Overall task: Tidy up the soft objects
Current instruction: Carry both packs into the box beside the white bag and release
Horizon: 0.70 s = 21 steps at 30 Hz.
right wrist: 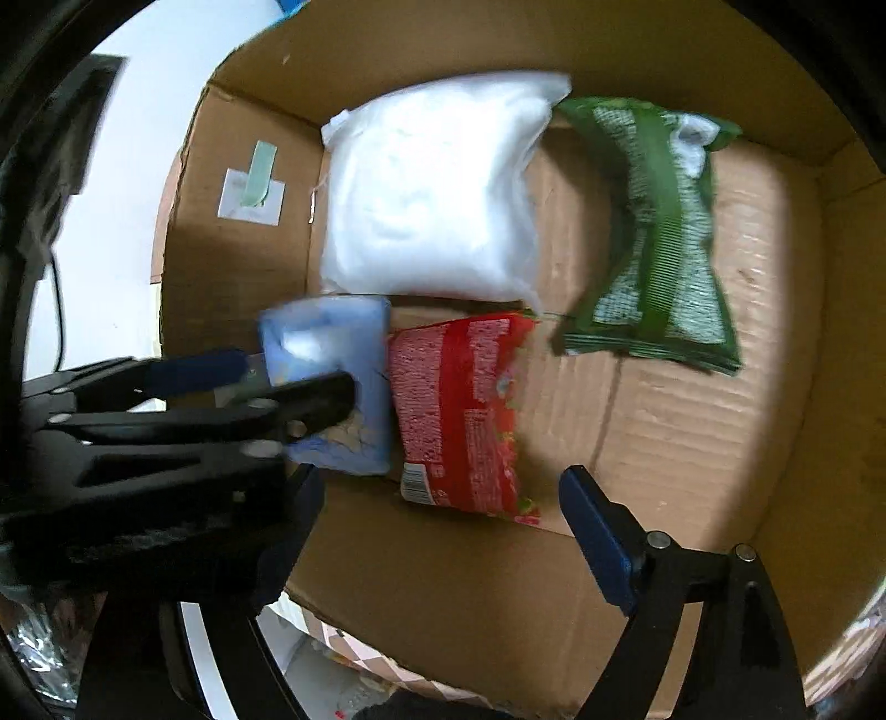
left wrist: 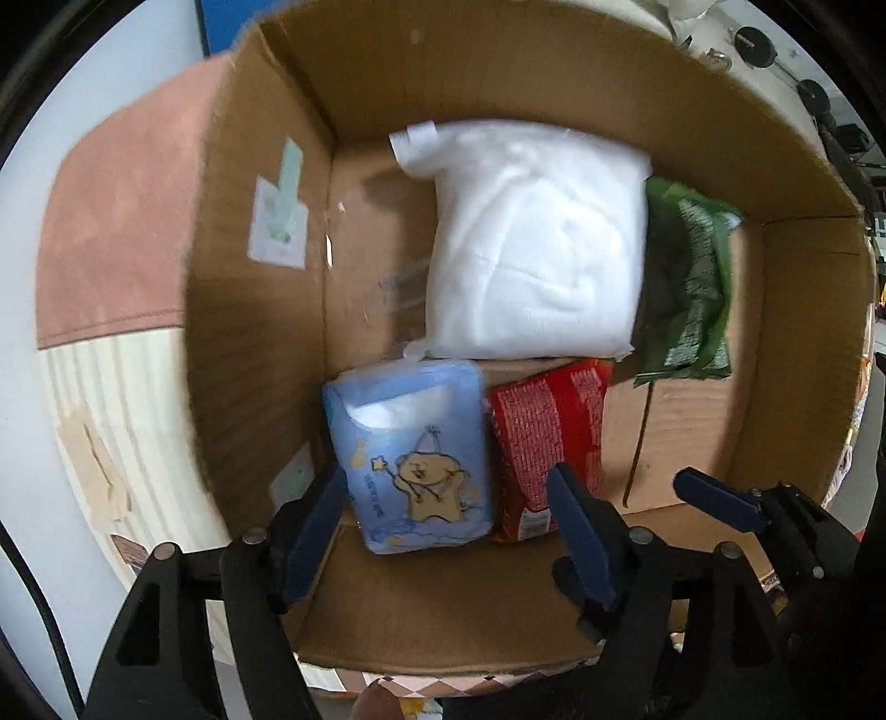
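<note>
An open cardboard box [left wrist: 255, 343] [right wrist: 692, 443] holds four soft packs: a white pillow-like bag [left wrist: 531, 243] [right wrist: 432, 194], a green packet [left wrist: 686, 288] [right wrist: 653, 249], a red packet [left wrist: 548, 443] [right wrist: 459, 415] and a blue tissue pack with a bear drawing [left wrist: 415, 454] [right wrist: 332, 354]. My left gripper [left wrist: 448, 531] is open, its fingers either side of the blue pack's near end, above the box. It also shows in the right wrist view [right wrist: 288, 376]. My right gripper [right wrist: 443, 531] is open and empty over the box's near flap; one of its fingers [left wrist: 714, 504] shows in the left wrist view.
The box stands on a pink and cream cloth [left wrist: 116, 232]. A white label with green tape [left wrist: 279, 216] sticks to the box's left wall. Bare box floor [right wrist: 681, 443] lies in front of the green packet. Dark equipment [left wrist: 758, 47] sits beyond the far right.
</note>
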Available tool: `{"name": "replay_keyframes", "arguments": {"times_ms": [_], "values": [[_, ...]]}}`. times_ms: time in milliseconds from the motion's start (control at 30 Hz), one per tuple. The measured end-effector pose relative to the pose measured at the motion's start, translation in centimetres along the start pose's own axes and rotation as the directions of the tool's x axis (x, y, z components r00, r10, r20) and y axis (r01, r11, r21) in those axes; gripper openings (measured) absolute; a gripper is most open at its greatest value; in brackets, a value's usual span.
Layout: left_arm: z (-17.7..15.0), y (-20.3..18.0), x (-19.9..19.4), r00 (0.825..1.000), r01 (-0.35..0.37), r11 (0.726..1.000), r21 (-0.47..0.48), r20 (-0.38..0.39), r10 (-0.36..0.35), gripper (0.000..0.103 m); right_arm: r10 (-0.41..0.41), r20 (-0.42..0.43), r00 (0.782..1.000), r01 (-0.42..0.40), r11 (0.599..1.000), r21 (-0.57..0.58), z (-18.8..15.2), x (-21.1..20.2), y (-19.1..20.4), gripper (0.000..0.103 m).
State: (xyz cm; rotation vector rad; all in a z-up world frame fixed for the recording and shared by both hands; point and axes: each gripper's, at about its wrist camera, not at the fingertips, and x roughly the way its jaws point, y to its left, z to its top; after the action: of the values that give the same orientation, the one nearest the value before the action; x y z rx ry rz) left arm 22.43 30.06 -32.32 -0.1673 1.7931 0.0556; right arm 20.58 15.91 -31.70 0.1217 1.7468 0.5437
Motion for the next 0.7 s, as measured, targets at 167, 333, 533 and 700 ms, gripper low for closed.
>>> {"name": "replay_keyframes", "arguments": {"times_ms": [167,333,533,700], "values": [[-1.7,-0.1,-2.1,0.997,-0.007,1.0,-0.007,0.072,0.008,0.086,-0.078,0.048,0.996,0.077,0.997,0.022,-0.7,-2.2,-1.2,0.089],[-4.2,0.1,-4.1,0.985,0.001,0.999,-0.041,0.171,0.006,0.099,-0.147,0.104,0.984,0.145,0.989,0.029,-2.9,-4.9,-1.7,0.103],[-7.3,-0.3,-6.5,0.958,0.009,0.995,-0.096,0.287,0.019,0.101,-0.22,0.201,0.954,0.218,0.975,0.034,-5.6,-7.9,-0.5,0.103],[-10.9,-1.4,-9.0,0.926,-0.011,0.995,-0.101,0.375,0.048,0.101,-0.247,0.28,0.928,0.253,0.967,0.013,-9.2,-11.3,0.3,0.103]]}}
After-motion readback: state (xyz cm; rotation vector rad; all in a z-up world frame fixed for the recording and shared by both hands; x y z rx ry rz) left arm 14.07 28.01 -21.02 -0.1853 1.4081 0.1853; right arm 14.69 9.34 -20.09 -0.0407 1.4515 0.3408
